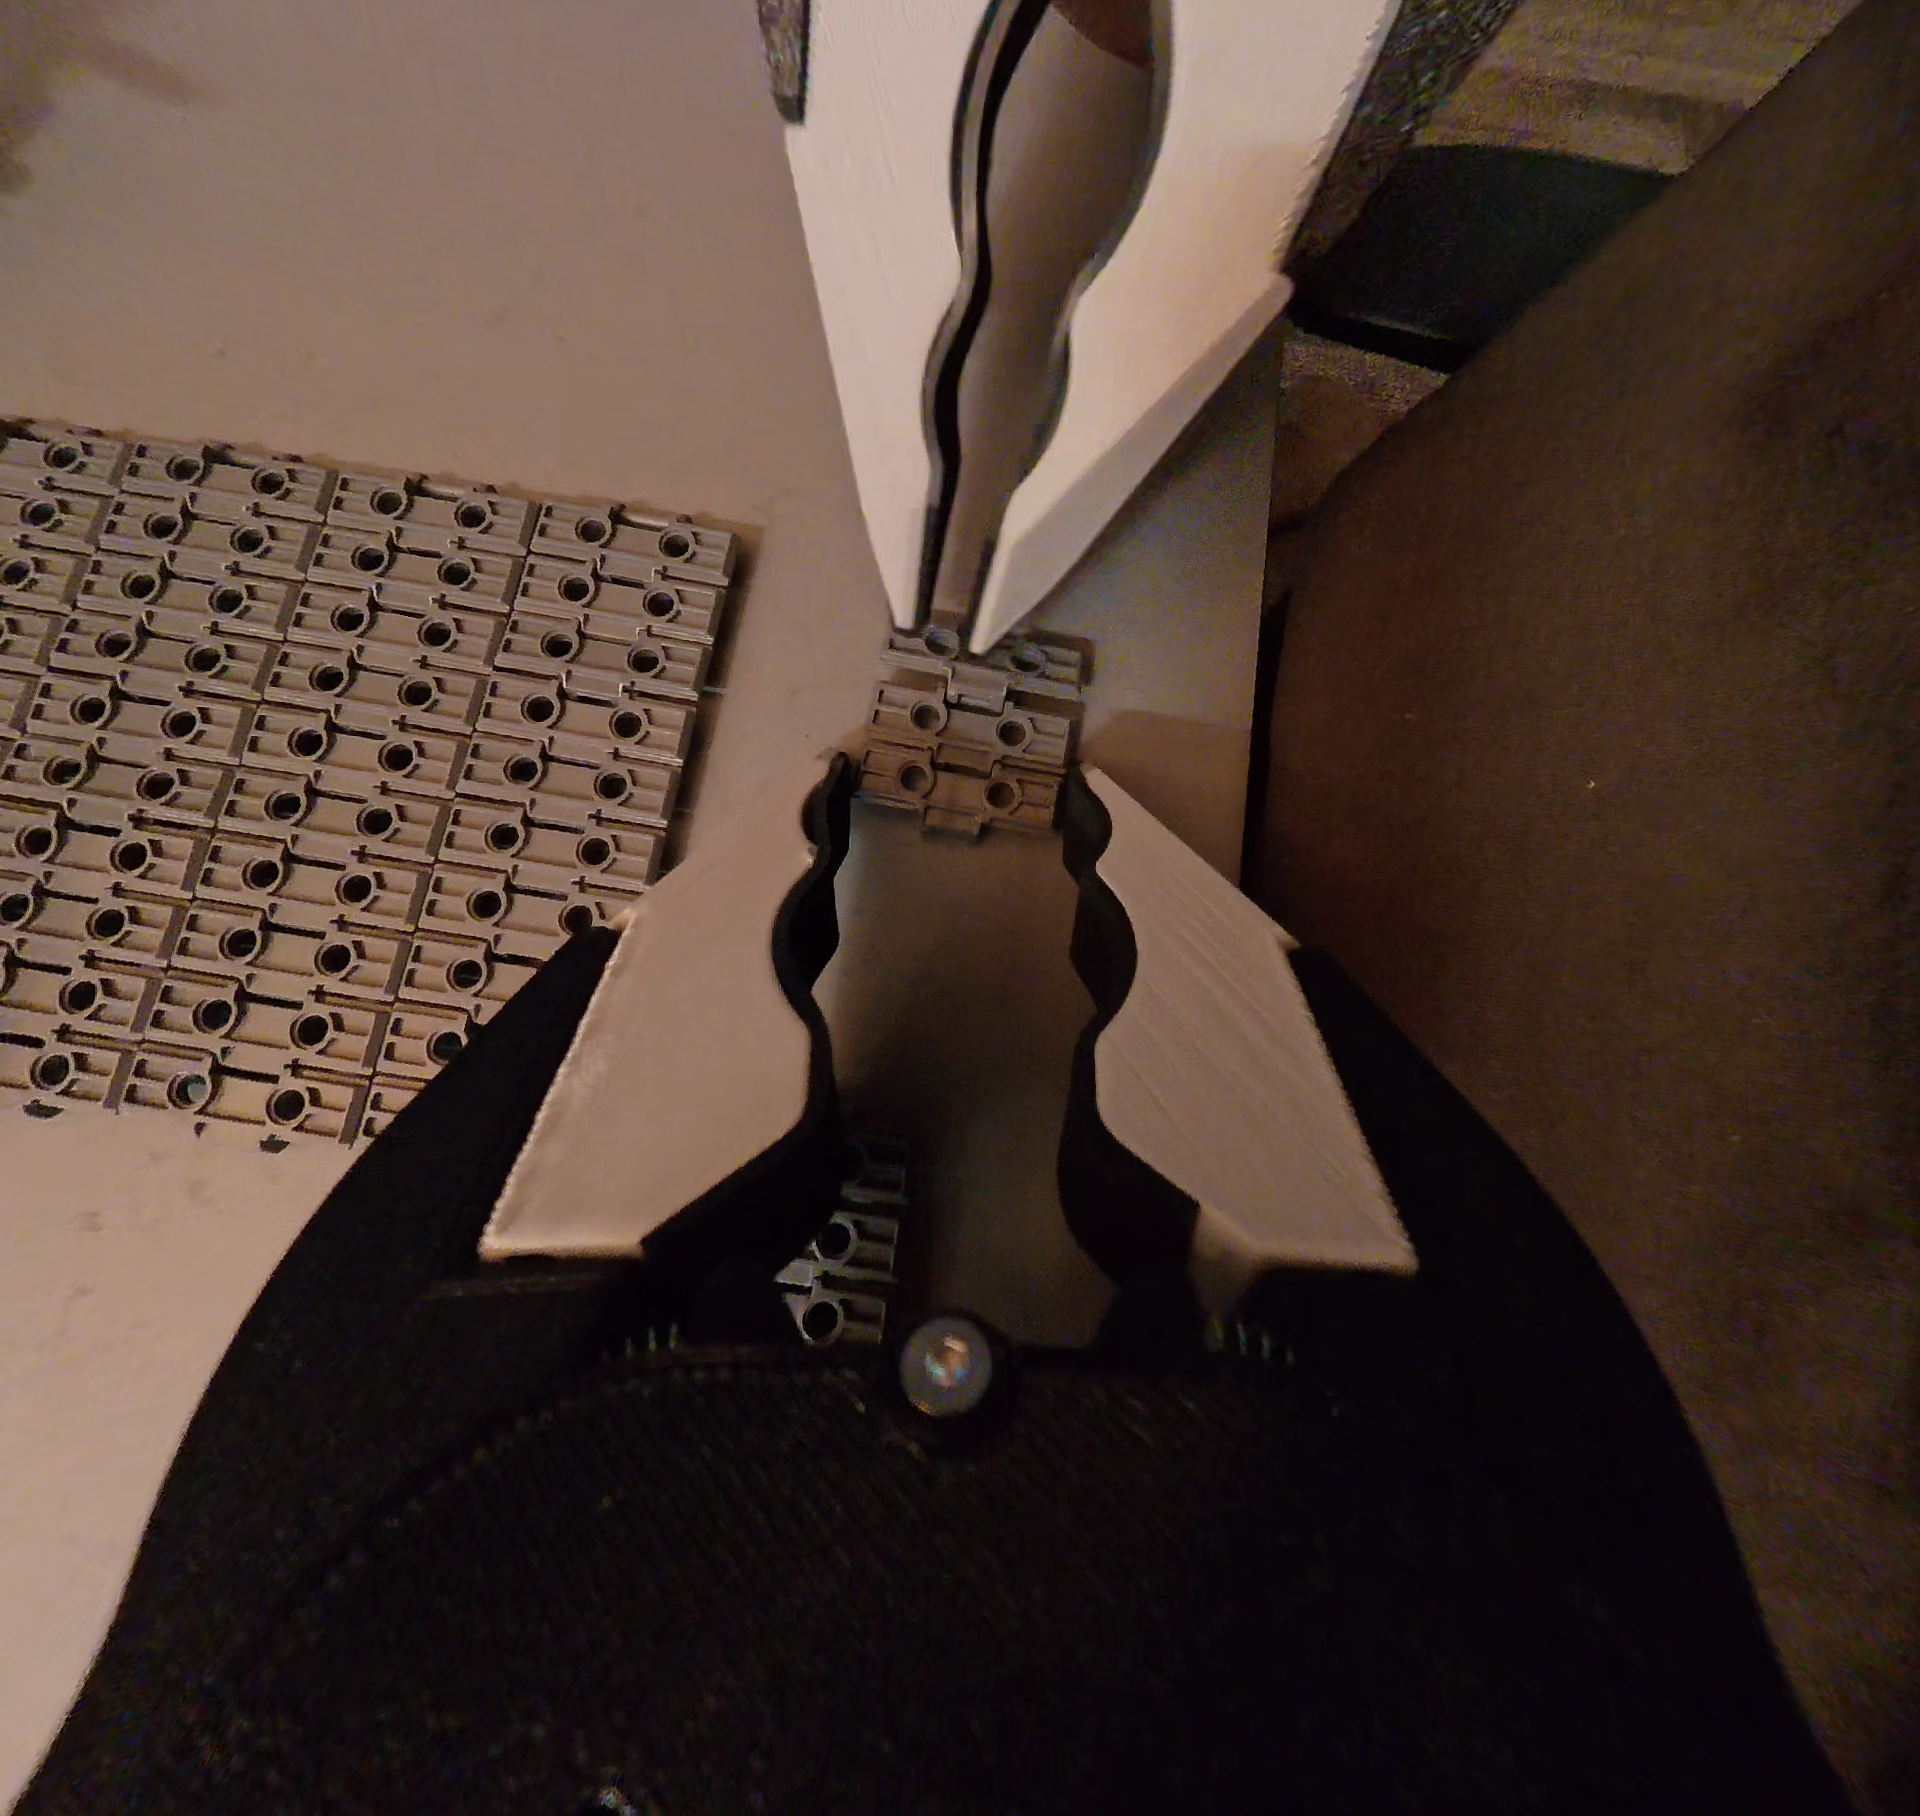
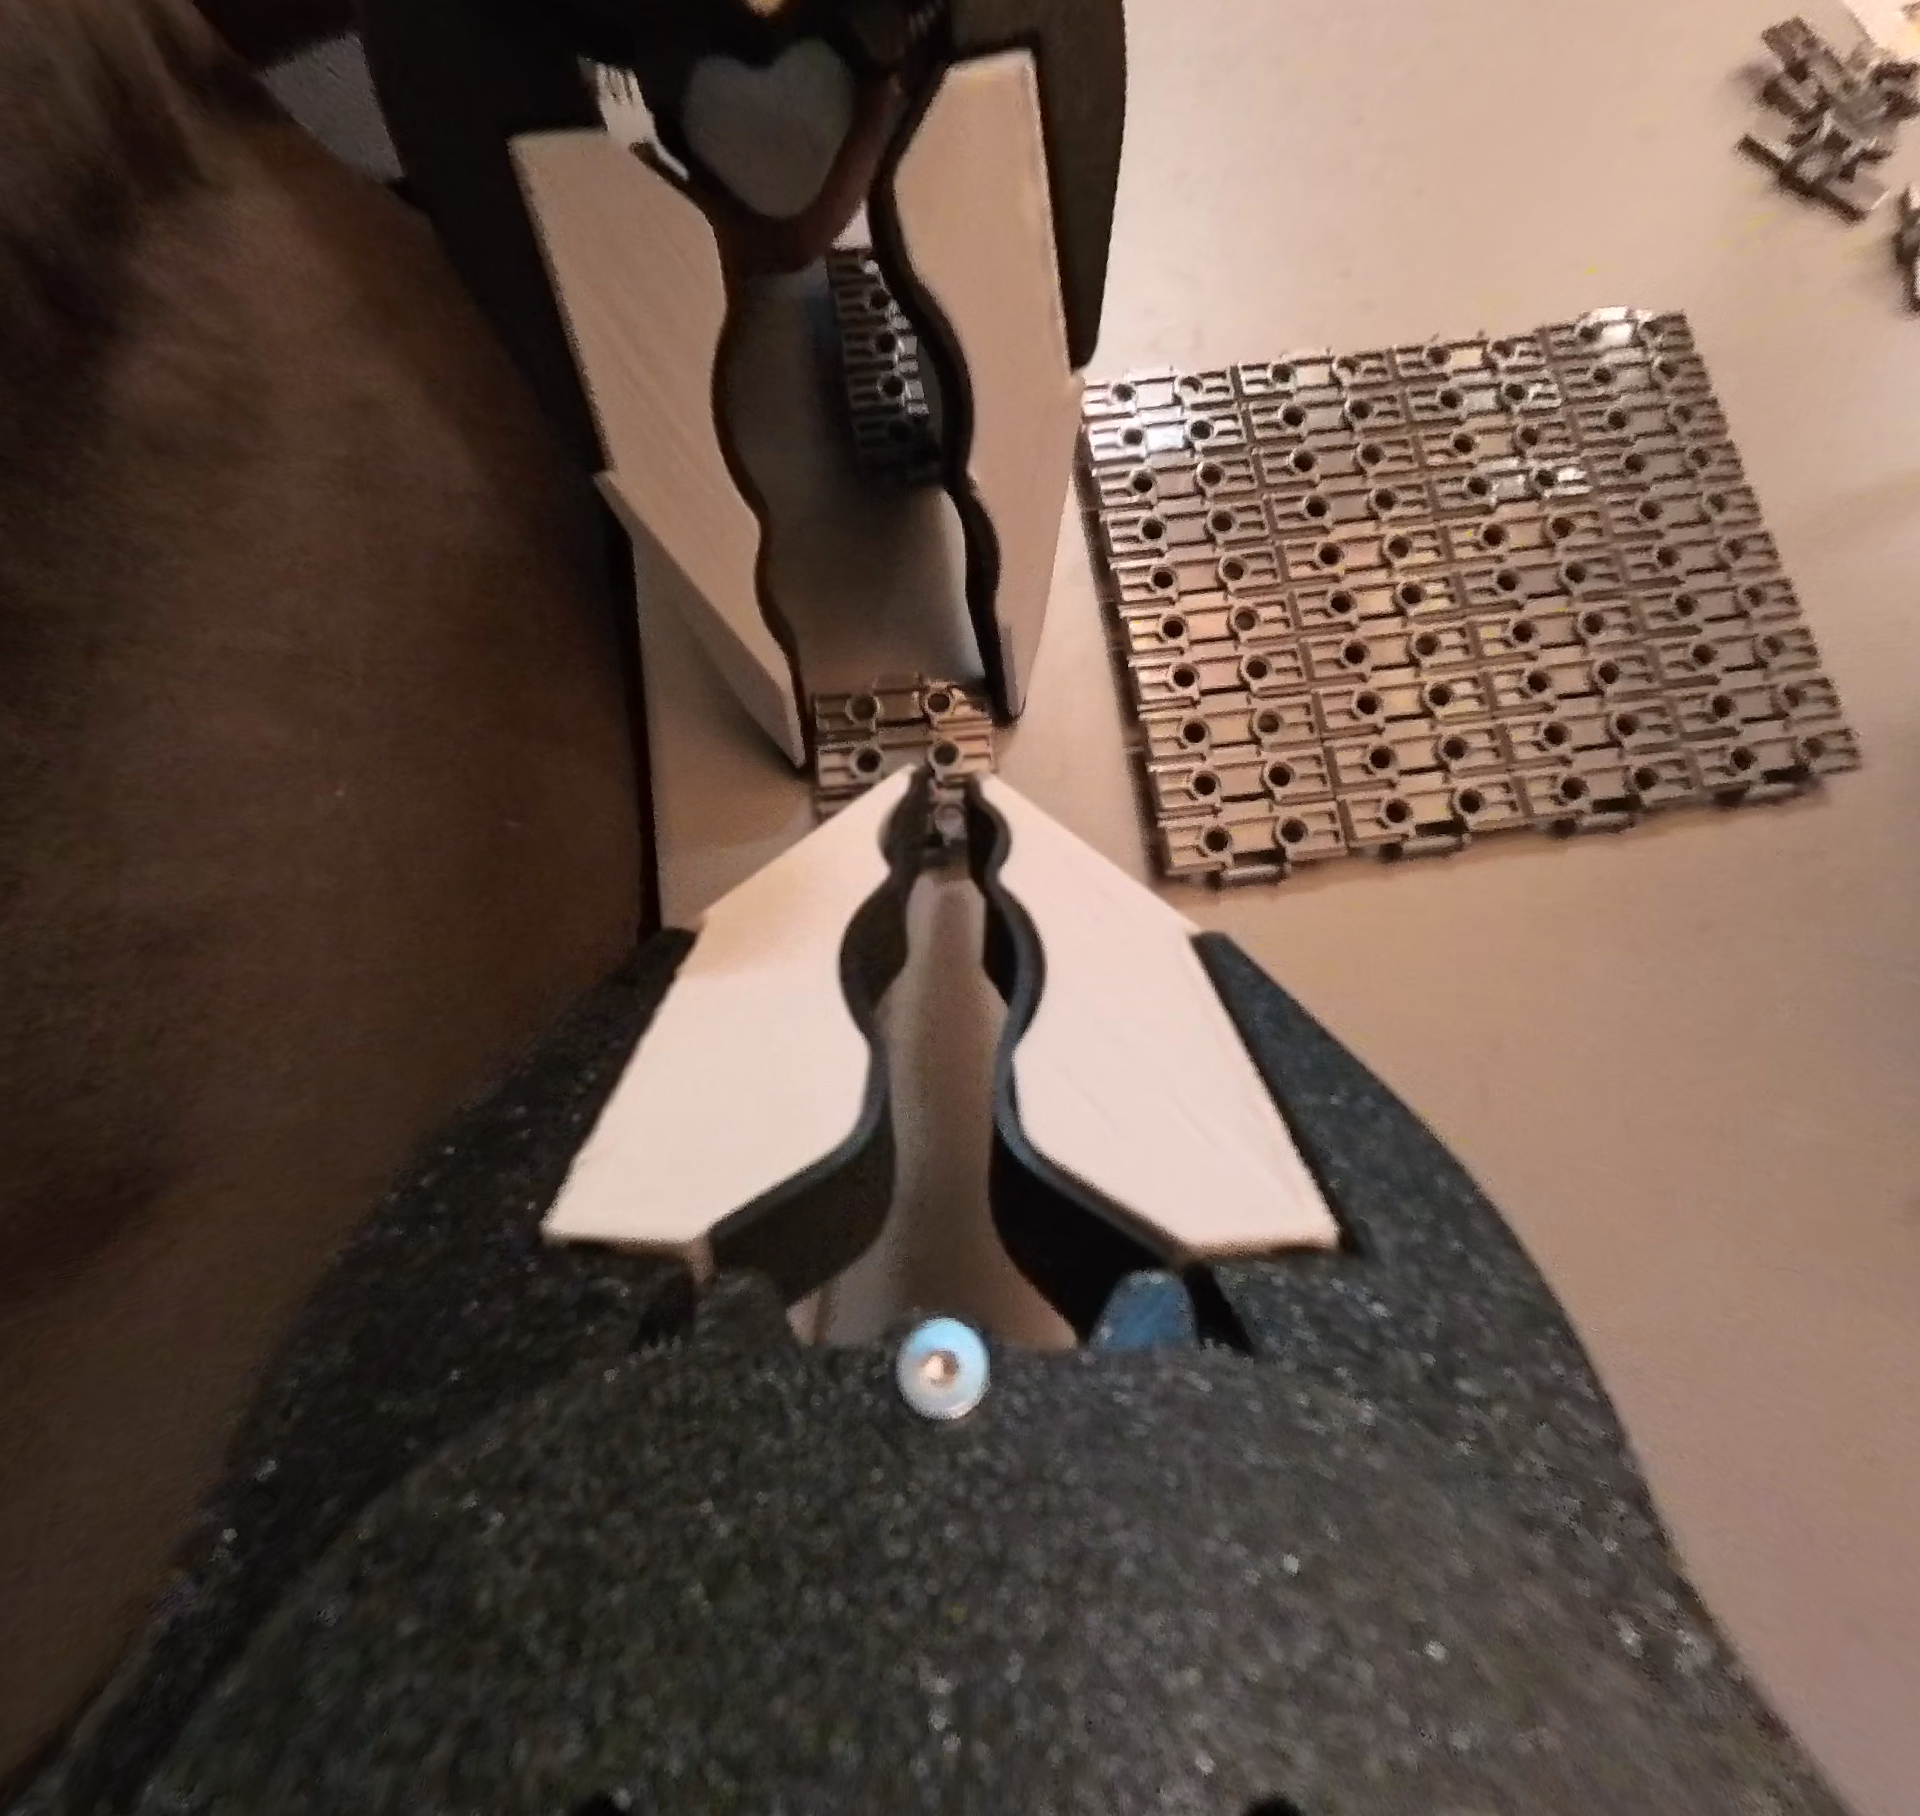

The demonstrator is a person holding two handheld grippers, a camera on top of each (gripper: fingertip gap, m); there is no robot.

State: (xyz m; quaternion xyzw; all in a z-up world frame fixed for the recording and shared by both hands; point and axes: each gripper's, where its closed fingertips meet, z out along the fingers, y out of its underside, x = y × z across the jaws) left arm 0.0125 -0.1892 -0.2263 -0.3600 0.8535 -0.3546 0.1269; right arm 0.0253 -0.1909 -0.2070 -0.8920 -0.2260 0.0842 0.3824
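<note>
- The pale worktop (image 2: 1455, 1091) carries a big mat of linked grey metal pieces (image 2: 1455, 613), lying flat and well apart from the action.
- The left gripper (image 1: 956, 779) has its jaws clenched across the width of a small grey linked strip (image 1: 971, 727), apparently steadying it near the worktop's edge.
- The right gripper (image 2: 940, 800), facing it, pinches the strip's opposite end.
- Loose dark pieces (image 2: 1829, 104) sit at the far corner.
</note>
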